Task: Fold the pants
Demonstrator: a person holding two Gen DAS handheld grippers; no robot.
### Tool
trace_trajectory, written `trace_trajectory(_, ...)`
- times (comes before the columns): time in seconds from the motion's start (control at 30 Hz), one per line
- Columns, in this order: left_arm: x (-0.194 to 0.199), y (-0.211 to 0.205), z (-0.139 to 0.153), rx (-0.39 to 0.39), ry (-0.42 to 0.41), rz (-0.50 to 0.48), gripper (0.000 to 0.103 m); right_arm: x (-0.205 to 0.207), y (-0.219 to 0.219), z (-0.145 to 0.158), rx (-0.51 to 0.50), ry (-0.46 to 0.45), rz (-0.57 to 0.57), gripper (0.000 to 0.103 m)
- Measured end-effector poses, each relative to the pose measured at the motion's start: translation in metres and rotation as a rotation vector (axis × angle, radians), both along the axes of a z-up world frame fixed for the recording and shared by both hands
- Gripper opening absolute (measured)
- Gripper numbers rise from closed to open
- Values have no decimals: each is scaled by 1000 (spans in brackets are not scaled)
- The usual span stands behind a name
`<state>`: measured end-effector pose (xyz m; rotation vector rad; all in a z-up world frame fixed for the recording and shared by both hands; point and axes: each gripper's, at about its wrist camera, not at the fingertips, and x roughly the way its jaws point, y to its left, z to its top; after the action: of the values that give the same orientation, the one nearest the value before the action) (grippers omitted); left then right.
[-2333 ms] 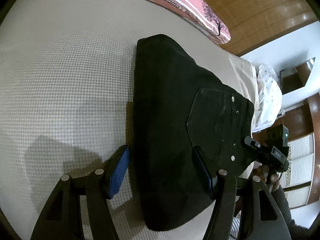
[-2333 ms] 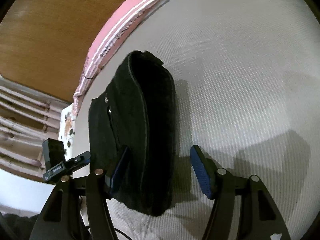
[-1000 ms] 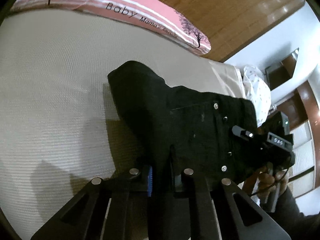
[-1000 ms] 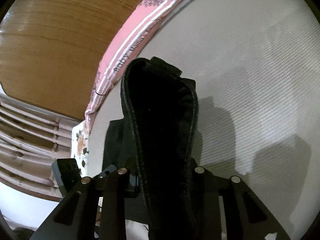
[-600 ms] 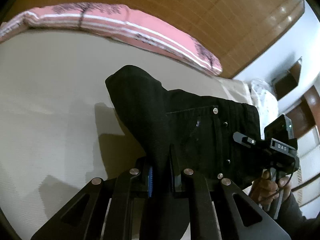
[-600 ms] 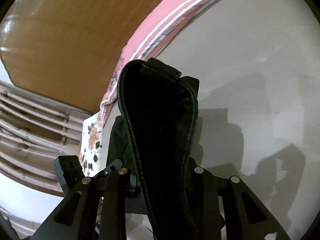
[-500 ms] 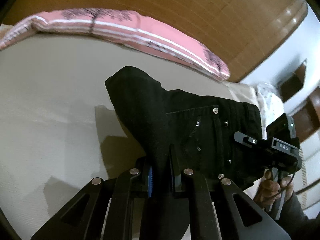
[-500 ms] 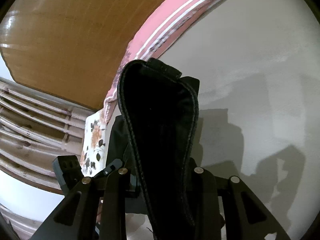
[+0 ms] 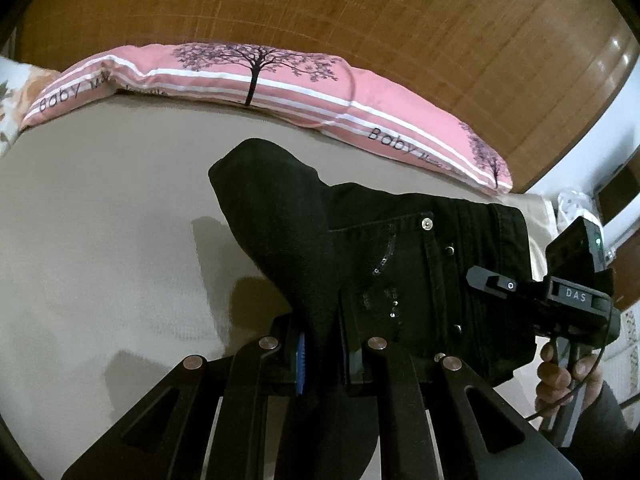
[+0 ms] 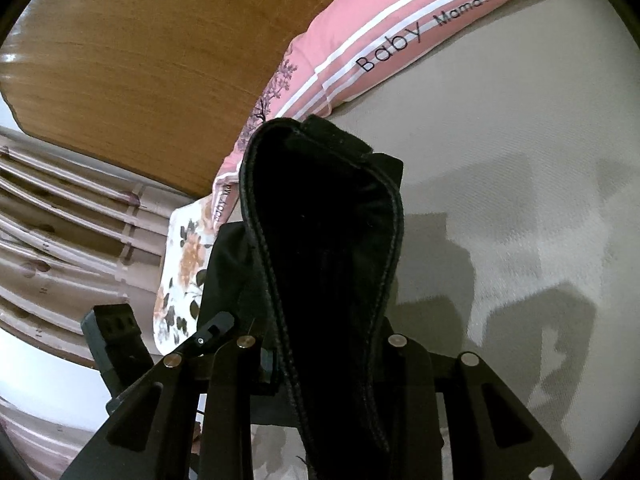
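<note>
- the left gripper (image 9: 322, 344) is clenched on a fold of the black pants (image 9: 384, 264), with the cloth pinched between its blue pads (image 9: 301, 364).
- the right gripper (image 10: 326, 360) is likewise clamped on the pants (image 10: 320, 240); a thick bunch of stitched black fabric fills the gap between its fingers and rises up in front of its camera.
- the pants hang between the two grippers, lifted above the bed (image 9: 100, 220), and cast a dark shadow on the beige sheet below them.
- in the left wrist view the waist part of the pants shows a pocket seam, small metal rivets and a few shiny sequins.
- in that same view the right gripper (image 9: 504, 284) appears at the right edge of the pants, marked with the letters "das", and a person's hand (image 9: 560, 376) in a dark sleeve holds its handle.
- a pink pillow (image 9: 280, 84) with white stripes, a tree print and the word "baby" lies along the far edge of the bed, against a wooden headboard (image 9: 360, 12).
- in the right wrist view a flowered cloth (image 10: 184, 264) sits at the left side of the bed, beside the pink pillow (image 10: 360, 36).
- part of the left gripper (image 10: 120, 336) shows low on the left of the right wrist view, just beside the hanging pants.
</note>
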<state>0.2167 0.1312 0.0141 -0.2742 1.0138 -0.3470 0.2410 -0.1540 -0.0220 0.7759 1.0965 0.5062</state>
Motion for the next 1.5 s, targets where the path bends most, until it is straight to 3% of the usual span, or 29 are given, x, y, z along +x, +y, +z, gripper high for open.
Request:
trace_trajectory(0.43, 57, -4, -16, 85, -27, -16, 13, 35, -4, -14, -47, 4, -36, 26)
trace_trajectory(0.57, 62, -1, -37, 142, -9, 4, 16, 41, -5, -29, -126, 8, -43, 27)
trace_trajectory(0.7, 59, 5, -55, 187, 0, 31, 28, 42, -2, -39, -224, -3, -40, 32)
trace_trajectory(0.83, 57, 0, -61, 256, -20, 47, 38, 41, 5, -40, -349, -19, -43, 49)
trace_trajectory(1.03, 42, -7, -62, 353, -58, 59, 48, 32, 13, -34, -456, -49, -58, 55)
trace_trajectory(1.3, 9, -2, -64, 357, -54, 78, 56, -12, 16, -20, -587, -103, -36, 63)
trace_trajectory(1.5, -18, 3, -59, 353, -54, 109, 57, -46, 10, -23, -596, -104, -31, 70)
